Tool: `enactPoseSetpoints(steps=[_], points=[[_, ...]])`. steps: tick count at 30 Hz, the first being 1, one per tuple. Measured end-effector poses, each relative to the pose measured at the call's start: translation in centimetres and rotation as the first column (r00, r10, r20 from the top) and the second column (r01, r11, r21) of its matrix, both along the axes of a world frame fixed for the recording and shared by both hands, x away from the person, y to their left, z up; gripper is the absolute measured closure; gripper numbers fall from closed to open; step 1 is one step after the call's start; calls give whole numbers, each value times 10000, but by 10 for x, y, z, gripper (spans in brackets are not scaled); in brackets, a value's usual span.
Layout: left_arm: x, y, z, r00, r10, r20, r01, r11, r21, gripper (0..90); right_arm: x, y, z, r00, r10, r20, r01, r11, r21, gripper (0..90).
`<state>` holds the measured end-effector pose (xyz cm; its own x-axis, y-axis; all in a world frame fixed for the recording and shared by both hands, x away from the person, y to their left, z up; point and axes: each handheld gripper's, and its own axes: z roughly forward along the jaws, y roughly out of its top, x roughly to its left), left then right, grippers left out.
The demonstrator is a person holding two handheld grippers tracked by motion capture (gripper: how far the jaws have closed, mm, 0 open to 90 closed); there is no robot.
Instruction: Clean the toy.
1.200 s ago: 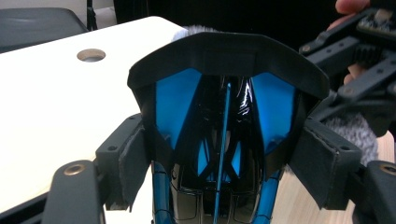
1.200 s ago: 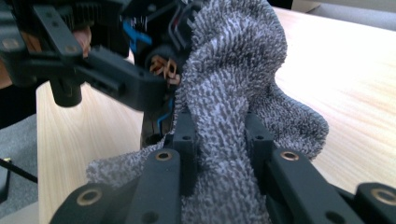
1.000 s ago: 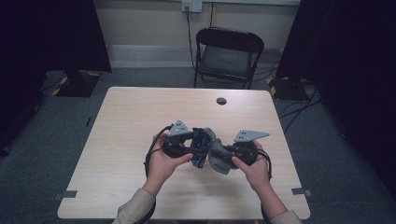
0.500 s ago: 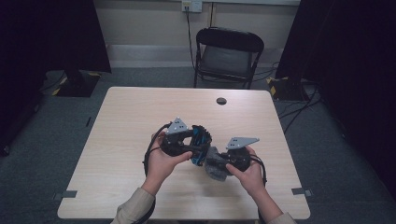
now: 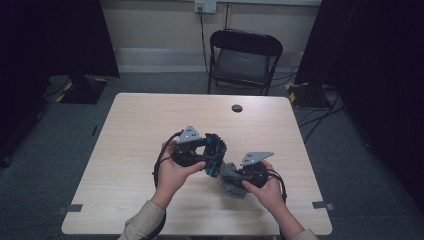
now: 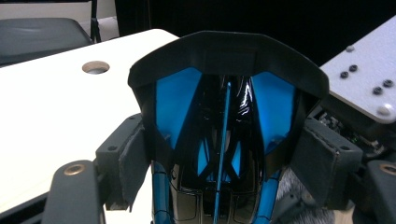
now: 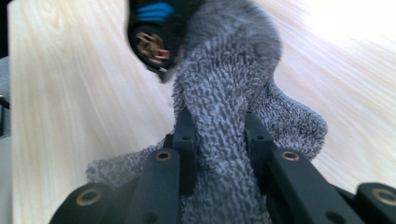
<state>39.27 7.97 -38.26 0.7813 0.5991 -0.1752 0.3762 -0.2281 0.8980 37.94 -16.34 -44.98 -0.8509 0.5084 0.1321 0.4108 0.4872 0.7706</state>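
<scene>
Speckled grey cloth; glossy black-and-blue object, perhaps goggles.

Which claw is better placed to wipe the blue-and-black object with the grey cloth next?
Probably the right claw: it is already shut on the grey cloth, which reaches up against the blue-and-black object. The left claw is clamped on that object, steadying it above the table.
</scene>
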Motion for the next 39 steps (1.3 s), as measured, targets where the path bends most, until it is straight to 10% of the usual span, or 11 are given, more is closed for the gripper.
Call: enactPoseSetpoints(steps=[20, 39], points=[[-3, 7, -12, 9998, 35, -183, -33, 10000, 92, 255, 17, -26, 65, 9876, -1054, 1165, 947, 9911, 933, 726], [-1, 2, -6, 10000, 26, -77, -26, 10000, -94, 255, 10, 6, 42, 9967, -239, 773, 192, 9979, 614, 727]])
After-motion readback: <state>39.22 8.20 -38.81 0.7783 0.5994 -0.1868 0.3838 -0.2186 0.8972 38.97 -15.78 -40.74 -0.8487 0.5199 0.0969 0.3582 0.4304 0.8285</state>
